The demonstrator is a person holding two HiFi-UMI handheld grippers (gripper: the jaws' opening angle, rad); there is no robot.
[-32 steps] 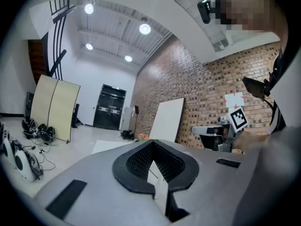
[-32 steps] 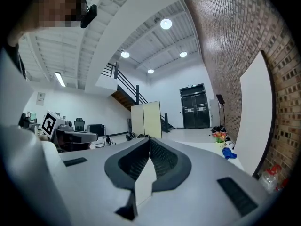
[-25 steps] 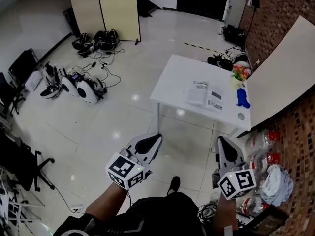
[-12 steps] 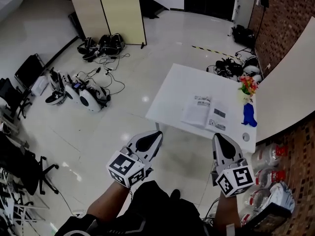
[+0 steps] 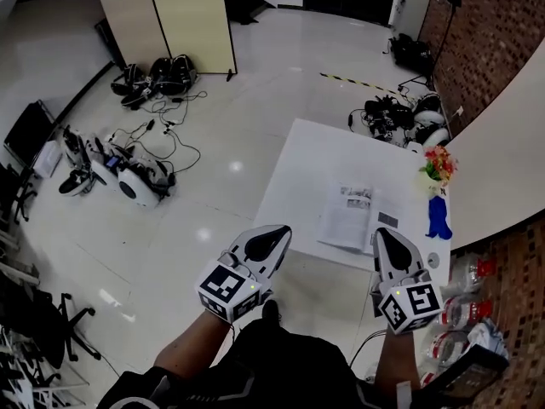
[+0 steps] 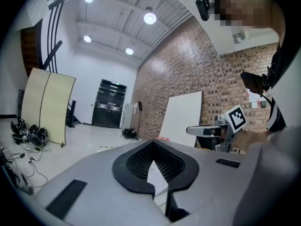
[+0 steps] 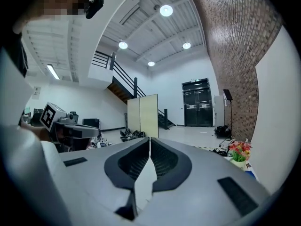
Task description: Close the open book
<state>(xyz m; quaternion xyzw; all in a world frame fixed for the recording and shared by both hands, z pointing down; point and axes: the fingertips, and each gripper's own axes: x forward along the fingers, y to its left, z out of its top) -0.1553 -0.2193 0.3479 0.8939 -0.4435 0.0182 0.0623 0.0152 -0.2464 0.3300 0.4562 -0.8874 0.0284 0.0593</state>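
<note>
The open book (image 5: 358, 217) lies flat on the white table (image 5: 311, 152), near its front edge, pages up. Both grippers hang in the air short of that edge. My left gripper (image 5: 274, 233) is to the left of the book, its jaws shut to a point with nothing between them; the left gripper view (image 6: 151, 142) shows the same. My right gripper (image 5: 381, 236) points at the book's right page from just before the table's edge, also shut and empty (image 7: 149, 139).
A flower pot (image 5: 438, 164) and a blue object (image 5: 438, 218) stand at the table's right side, by a leaning white board (image 5: 502, 152). Folding screens (image 5: 166, 15), cables and equipment (image 5: 128, 177) lie on the floor at left. Bottles (image 5: 464, 273) sit on the floor at right.
Both grippers have moved forward together toward the table; the table and book now lie closer in the head view. Both jaws stay shut.
</note>
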